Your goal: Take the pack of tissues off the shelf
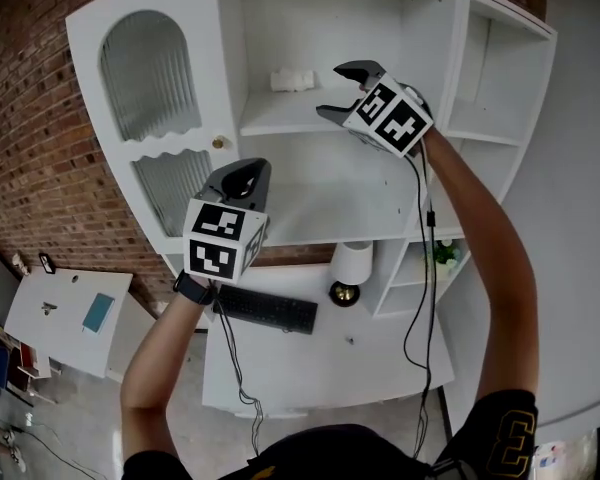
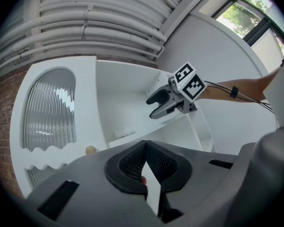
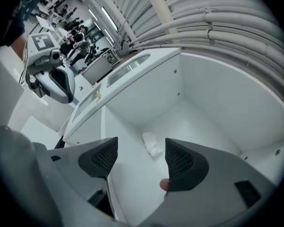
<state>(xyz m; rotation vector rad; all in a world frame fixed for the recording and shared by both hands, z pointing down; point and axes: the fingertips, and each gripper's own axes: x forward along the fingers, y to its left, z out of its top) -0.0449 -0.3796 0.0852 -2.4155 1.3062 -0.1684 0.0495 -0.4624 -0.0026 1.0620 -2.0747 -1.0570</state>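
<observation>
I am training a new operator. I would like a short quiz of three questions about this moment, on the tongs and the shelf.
1. True or false: the right tongs are closed on the pack of tissues.
2. Where does the pack lie? A: on the upper shelf; B: on the desk; C: on the floor.
3. Fill in: the left tongs, which hold nothing, are ___ (open or shut).

Key: 1 false, their jaws stand apart, short of the pack. 2 A. 3 shut.
</observation>
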